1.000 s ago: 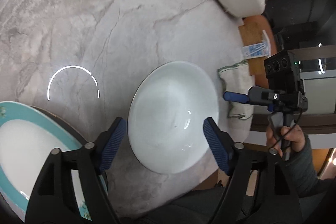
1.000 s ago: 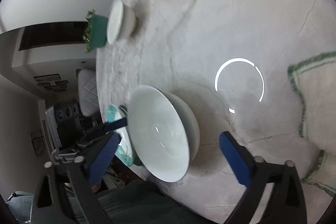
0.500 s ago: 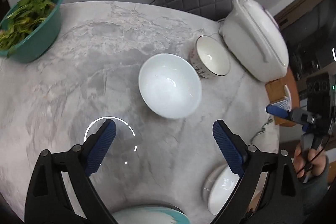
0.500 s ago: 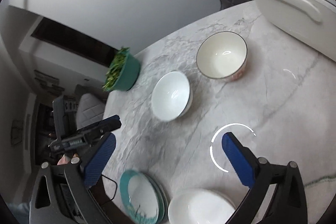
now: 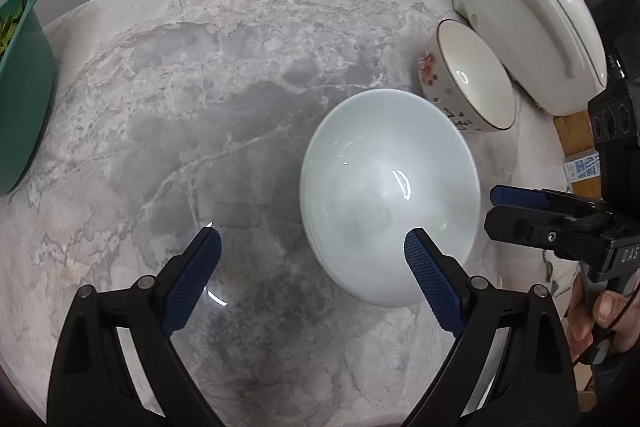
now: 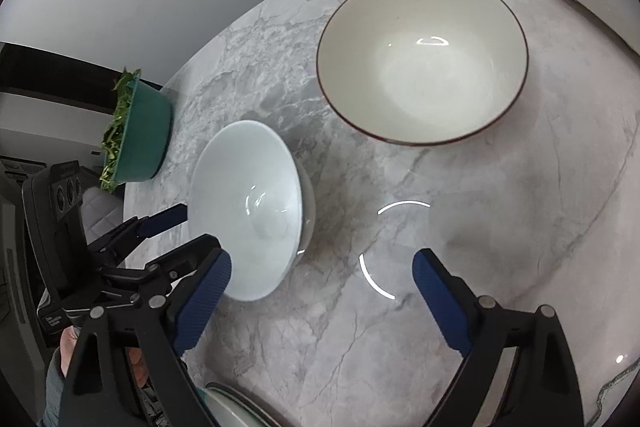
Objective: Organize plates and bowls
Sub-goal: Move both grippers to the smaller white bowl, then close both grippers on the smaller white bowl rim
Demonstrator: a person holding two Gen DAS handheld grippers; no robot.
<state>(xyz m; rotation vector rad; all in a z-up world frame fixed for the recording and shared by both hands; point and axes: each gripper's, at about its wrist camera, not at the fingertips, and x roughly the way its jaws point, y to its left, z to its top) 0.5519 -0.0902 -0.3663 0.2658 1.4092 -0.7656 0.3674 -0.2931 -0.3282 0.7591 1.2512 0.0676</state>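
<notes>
White bowl sits upright on the marble table, nothing inside it. In the left wrist view it lies ahead of the left gripper and off to the right: the right finger's blue pad overlaps the bowl's near rim in the picture, the left pad stands over bare marble, well apart from the bowl. Contact at the right pad: cannot tell. Bowl is not between the 2 pads. Left jaws spread wide, gripping nothing.

Right gripper: jaws wide apart but have just been closing a little, only bare table between them. In the right wrist view the white bowl is to the left of its left pad, outside the gap; pad and bowl edge overlap in the picture, touch unclear. Left gripper shows there too, 1 blue fingertip at the bowl's far-left side.

Cream bowl with a dark rim line sits beyond the right gripper, apart from the white bowl; red floral print on its outside in the left view. White rice cooker just behind it. Teal basin of greens at the far table edge. Teal-rimmed plate at the near edge, mostly hidden. A hand holds the right gripper's handle.
</notes>
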